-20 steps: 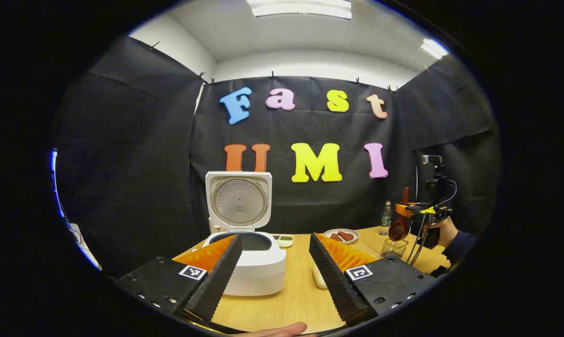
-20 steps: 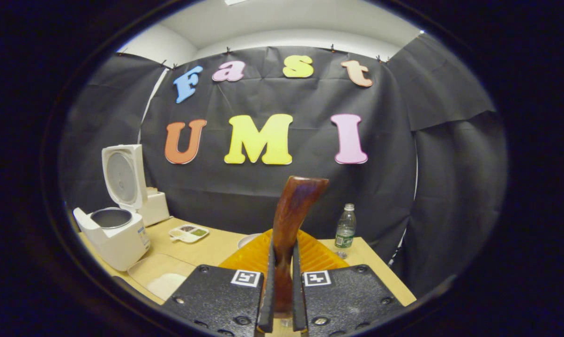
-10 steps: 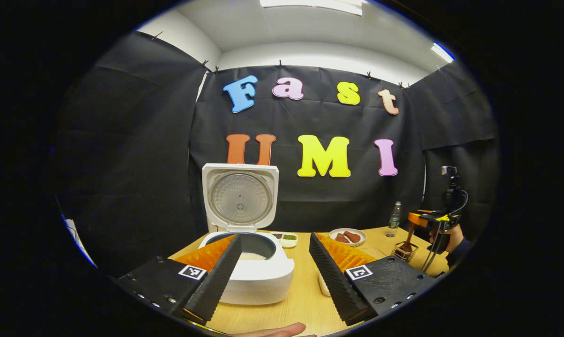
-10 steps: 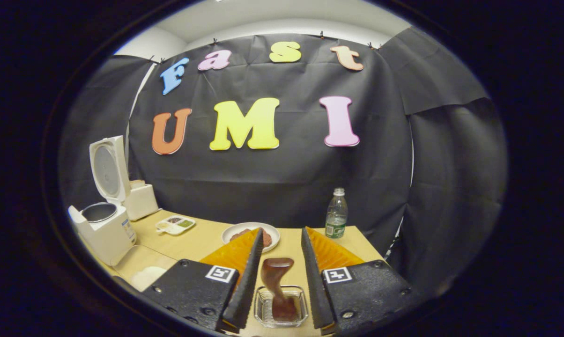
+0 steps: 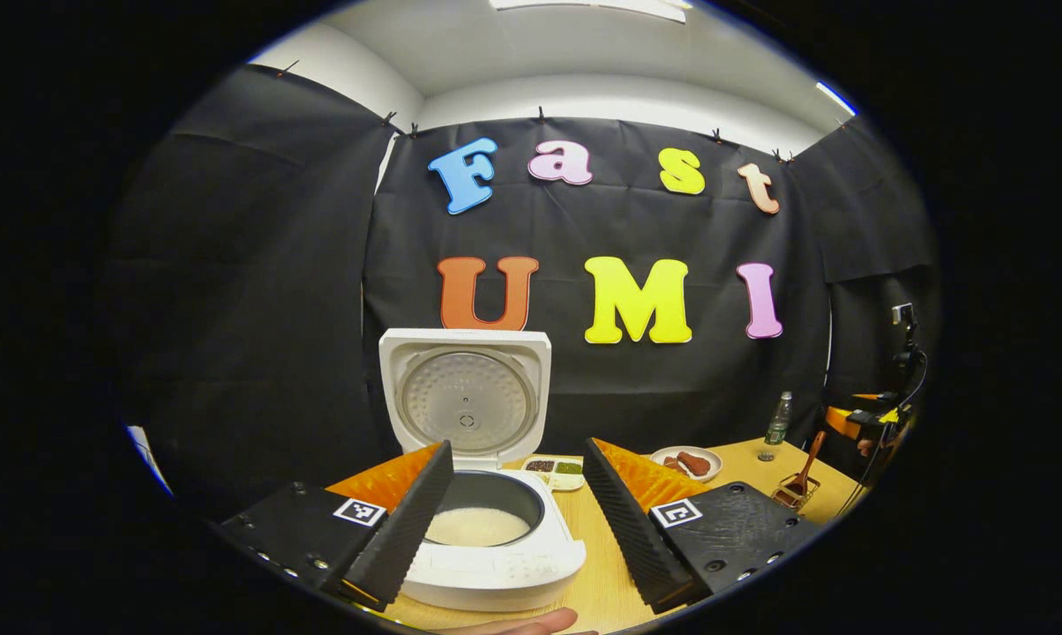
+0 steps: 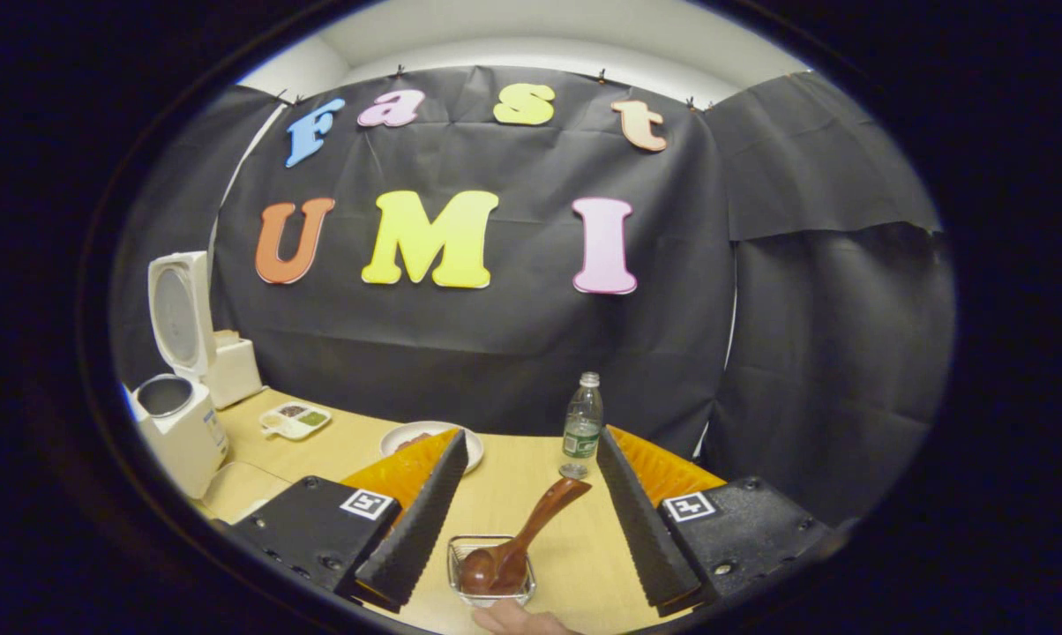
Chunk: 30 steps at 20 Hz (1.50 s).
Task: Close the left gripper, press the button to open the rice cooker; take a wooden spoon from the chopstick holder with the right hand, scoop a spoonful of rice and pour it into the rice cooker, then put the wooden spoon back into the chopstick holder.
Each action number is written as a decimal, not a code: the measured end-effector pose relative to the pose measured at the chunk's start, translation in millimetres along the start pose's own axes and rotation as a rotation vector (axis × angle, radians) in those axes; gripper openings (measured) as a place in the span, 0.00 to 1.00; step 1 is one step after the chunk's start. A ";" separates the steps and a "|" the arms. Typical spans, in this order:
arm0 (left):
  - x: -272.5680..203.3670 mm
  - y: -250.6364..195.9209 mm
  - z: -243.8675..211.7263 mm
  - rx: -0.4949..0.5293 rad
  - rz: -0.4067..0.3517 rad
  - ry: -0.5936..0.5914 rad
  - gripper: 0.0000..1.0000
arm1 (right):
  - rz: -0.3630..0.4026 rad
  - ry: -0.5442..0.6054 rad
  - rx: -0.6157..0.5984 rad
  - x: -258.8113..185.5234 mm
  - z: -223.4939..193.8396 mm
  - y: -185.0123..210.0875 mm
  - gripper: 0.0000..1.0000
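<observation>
The dark wooden spoon [image 6: 520, 540] leans bowl-down in the clear square chopstick holder [image 6: 491, 571], at 6 o'clock between the fingers of the right gripper [image 6: 531, 520], whose jaws are apart and empty. The left gripper [image 5: 518, 520] is likewise spread, facing the white rice cooker [image 5: 487, 529], lid raised, rice inside.

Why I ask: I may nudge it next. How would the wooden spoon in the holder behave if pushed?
The wooden spoon looks rigid, so it likely won't flex. It leans at a slant from the small wire chopstick holder, handle overhanging, so a push may tip both. The holder looks light and might slide on the table.
</observation>
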<state>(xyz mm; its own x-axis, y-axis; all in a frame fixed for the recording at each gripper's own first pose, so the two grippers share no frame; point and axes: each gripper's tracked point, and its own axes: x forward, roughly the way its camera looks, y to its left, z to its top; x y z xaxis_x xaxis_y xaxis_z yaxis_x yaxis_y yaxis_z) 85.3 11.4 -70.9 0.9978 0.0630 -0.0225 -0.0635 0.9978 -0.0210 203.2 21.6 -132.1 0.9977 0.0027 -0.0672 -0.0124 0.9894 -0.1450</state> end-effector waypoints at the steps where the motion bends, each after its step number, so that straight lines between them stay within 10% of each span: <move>1: 4.9 1.4 4.1 -0.005 -0.001 -0.002 0.94 | -0.002 -0.007 0.011 -7.9 6.3 0.5 0.96; 12: 74.1 44.1 58.6 -0.022 0.065 -0.017 0.94 | 0.095 -0.075 -0.014 -82.4 97.2 53.7 0.97; 15: 99.0 34.4 68.7 -0.029 0.016 -0.034 0.94 | 0.025 -0.088 -0.048 -84.5 106.9 55.2 0.99; 30: 251.4 62.9 73.7 -0.067 0.061 0.001 0.94 | 0.167 -0.104 0.009 -86.7 108.6 95.6 0.99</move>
<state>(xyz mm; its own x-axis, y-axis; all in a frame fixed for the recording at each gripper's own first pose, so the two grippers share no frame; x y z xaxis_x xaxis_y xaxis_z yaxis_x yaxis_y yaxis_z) 333.7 91.7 -4.2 0.9920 0.1233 -0.0269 -0.1252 0.9883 -0.0867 122.6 131.8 -32.9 0.9832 0.1818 0.0130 -0.1786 0.9751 -0.1316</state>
